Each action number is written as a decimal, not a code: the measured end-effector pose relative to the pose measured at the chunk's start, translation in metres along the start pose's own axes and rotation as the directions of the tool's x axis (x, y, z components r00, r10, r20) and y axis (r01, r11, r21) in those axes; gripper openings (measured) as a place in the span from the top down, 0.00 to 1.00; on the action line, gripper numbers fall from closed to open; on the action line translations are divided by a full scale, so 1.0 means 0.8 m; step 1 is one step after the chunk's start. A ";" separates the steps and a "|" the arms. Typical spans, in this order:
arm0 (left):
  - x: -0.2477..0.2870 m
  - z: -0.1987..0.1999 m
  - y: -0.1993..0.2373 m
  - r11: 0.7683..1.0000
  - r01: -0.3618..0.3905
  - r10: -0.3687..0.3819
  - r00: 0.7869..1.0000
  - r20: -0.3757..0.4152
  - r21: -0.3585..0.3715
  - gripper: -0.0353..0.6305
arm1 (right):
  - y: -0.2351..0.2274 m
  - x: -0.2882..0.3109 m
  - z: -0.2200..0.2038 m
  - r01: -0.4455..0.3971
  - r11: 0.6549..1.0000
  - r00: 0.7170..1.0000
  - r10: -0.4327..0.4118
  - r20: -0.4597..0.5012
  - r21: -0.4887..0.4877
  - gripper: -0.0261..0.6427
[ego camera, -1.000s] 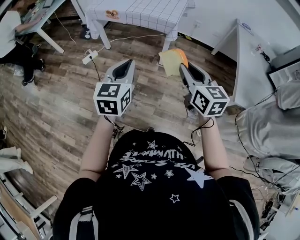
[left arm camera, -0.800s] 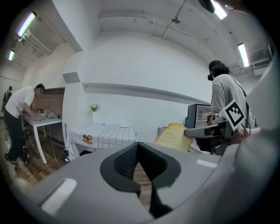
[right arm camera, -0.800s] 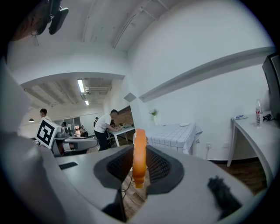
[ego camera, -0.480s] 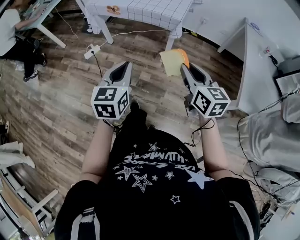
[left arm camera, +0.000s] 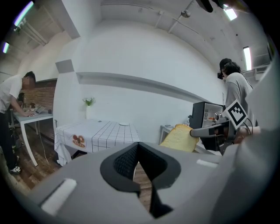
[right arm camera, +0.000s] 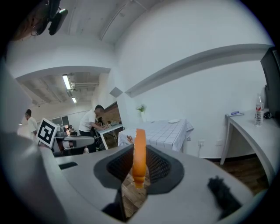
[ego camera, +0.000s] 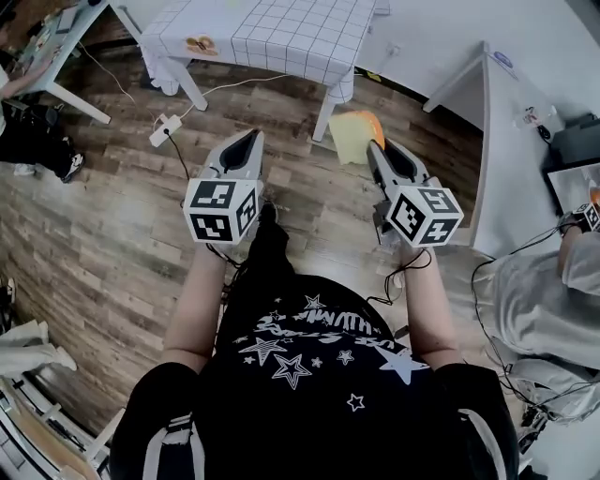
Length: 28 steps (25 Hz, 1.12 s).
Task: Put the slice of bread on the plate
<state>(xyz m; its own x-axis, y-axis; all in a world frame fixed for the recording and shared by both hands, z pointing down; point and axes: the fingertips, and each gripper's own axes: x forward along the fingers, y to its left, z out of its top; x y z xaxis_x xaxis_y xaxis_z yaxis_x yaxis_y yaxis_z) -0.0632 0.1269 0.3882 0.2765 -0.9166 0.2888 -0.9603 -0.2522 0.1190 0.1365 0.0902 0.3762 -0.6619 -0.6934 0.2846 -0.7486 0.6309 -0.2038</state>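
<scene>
Your right gripper clamped on the bread slice, held on edge; your left gripper closed, empty; checked table ahead

Shining bright and even from ceiling strip lights, leaving only soft shadow under the table. Washing out slightly on the white wall. Bending hard and darkening to black at the corners in both gripper views. Blurring softly across the near shell of the left gripper.
</scene>
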 end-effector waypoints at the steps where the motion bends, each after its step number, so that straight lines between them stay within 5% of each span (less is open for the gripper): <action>1: 0.017 0.006 0.010 1.000 0.007 -0.007 1.000 0.000 -0.002 0.93 | -0.009 0.014 0.006 0.010 1.000 1.000 -0.010 0.000 0.000 0.82; 8: 0.093 0.010 0.082 0.997 0.068 -0.068 0.998 0.005 0.021 0.94 | -0.036 0.104 0.015 0.089 0.996 0.996 -0.089 0.015 -0.014 0.82; 17: 0.224 0.085 0.189 0.991 0.131 -0.131 0.990 -0.051 -0.004 0.93 | -0.083 0.255 0.109 0.163 0.987 0.986 -0.163 -0.016 -0.007 0.82; 28: 0.297 0.096 0.222 0.984 0.172 -0.174 0.983 -0.057 -0.037 0.93 | -0.129 0.305 0.122 0.228 0.973 0.972 -0.229 -0.056 -0.018 0.82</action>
<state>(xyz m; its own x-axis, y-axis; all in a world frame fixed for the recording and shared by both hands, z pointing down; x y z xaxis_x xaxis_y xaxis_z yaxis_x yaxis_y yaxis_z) -0.1711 -0.1598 0.4050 0.4411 -0.8394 0.3177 -0.8964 -0.3947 0.2016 0.0482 -0.1779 0.3750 -0.4701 -0.7989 0.3753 -0.8790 0.4624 -0.1167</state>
